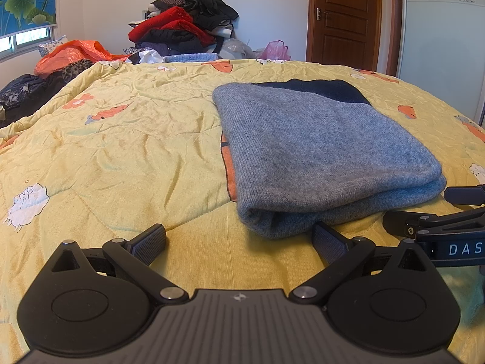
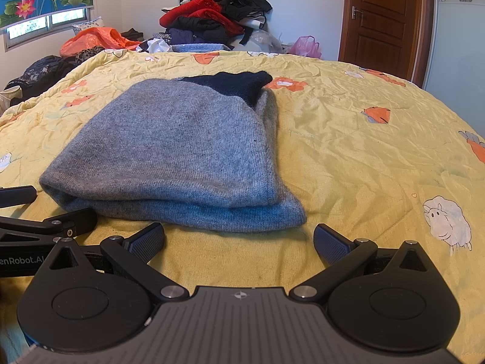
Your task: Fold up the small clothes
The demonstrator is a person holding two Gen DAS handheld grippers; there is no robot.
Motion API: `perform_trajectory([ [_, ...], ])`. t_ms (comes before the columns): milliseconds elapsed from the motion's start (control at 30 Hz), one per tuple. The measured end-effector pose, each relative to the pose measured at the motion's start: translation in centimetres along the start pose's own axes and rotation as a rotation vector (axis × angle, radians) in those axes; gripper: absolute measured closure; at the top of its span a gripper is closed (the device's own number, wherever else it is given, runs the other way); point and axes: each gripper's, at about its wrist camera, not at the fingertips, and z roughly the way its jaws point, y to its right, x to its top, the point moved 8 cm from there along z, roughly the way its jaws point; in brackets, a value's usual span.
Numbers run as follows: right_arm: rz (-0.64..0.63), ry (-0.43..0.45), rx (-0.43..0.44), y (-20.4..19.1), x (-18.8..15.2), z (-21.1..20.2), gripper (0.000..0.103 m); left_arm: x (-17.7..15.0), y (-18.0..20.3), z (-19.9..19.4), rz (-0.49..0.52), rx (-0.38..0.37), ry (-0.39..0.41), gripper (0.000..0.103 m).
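"DAS" is read, cut off by the frame edge, on the right hand-held gripper [image 1: 448,209]. "enRobot.AI", likewise cut off, is read on the left hand-held gripper [image 2: 45,209].

I see a bed covered by a wrinkled yellow quilt [image 1: 121,139] printed with orange shapes and white sheep. A folded grey knit garment [image 1: 318,151] with a dark navy part lies flat on it. At the far edge sit a clothes pile [image 1: 185,24] and an orange bag [image 1: 75,53].
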Motion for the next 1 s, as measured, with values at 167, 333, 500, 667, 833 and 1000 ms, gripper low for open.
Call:
perform_trajectory([
  [167, 0.0, 0.0, 0.0, 0.0, -0.03, -0.03, 0.0, 0.01, 0.01, 0.01, 0.0, 0.0, 0.0, 0.0],
  [333, 0.0, 0.0, 0.0, 0.0, -0.02, -0.01, 0.0, 0.01, 0.01, 0.0, 0.0, 0.0, 0.0, 0.0],
  [500, 0.0, 0.0, 0.0, -0.01, -0.04, -0.01, 0.0, 0.0, -0.02, -0.02, 0.0, 0.0, 0.0, 0.0],
  [667, 0.0, 0.001, 0.0, -0.02, -0.03, 0.0, 0.0, 0.01, 0.02, 0.01, 0.001, 0.0, -0.002, 0.0],
  [833, 0.001, 0.001, 0.001, -0.04, -0.03, 0.01, 0.0, -0.19, -0.15, -0.28, -0.013, 0.007, -0.011, 0.0],
  [1000, 0.001, 0.001, 0.0, -0.05, -0.06, -0.02, 0.0, -0.2, -0.06, -0.44, -0.02, 0.012, -0.042, 0.0],
])
